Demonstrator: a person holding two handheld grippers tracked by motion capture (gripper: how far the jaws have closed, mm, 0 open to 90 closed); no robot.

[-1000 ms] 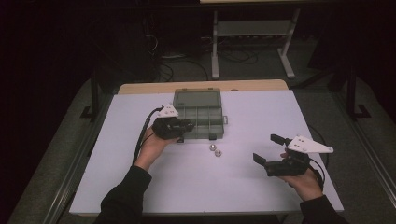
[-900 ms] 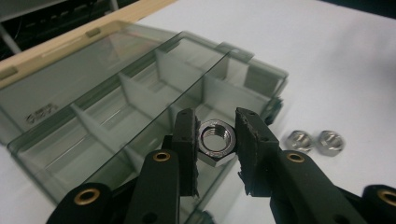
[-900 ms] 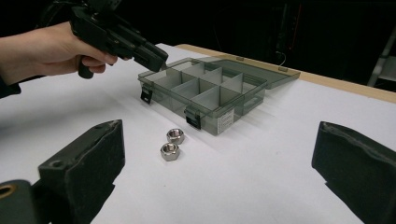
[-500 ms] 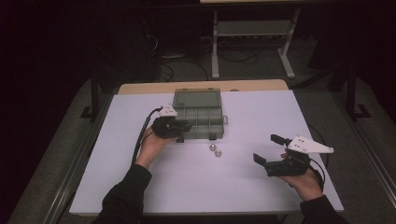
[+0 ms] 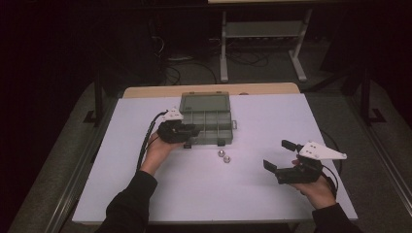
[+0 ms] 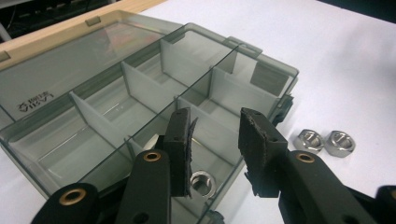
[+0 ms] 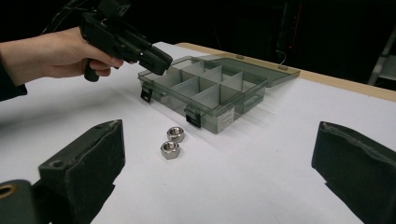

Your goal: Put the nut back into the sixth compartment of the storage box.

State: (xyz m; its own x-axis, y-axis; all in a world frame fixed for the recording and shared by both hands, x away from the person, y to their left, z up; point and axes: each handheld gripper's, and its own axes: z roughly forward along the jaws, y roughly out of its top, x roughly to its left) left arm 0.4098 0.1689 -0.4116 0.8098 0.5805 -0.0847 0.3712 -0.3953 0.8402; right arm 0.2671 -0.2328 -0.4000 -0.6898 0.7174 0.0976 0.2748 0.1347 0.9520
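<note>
One nut (image 6: 201, 180) lies in the near-left compartment of the open organiser box (image 5: 206, 119); we judge that drop done. Two nuts (image 5: 224, 156) wait on the table (image 5: 272, 116) just near of the box. Our left gripper (image 6: 215, 149) has just been opening, nothing between its jaws. Right gripper (image 7: 215, 154) hovers near-right, wide open, empty.

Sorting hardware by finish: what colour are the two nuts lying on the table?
Shiny silver metal nuts; the right gripper view shows them best.

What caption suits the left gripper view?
Left tool open above a nut lying in the compartment box; two more nuts wait outside.
</note>
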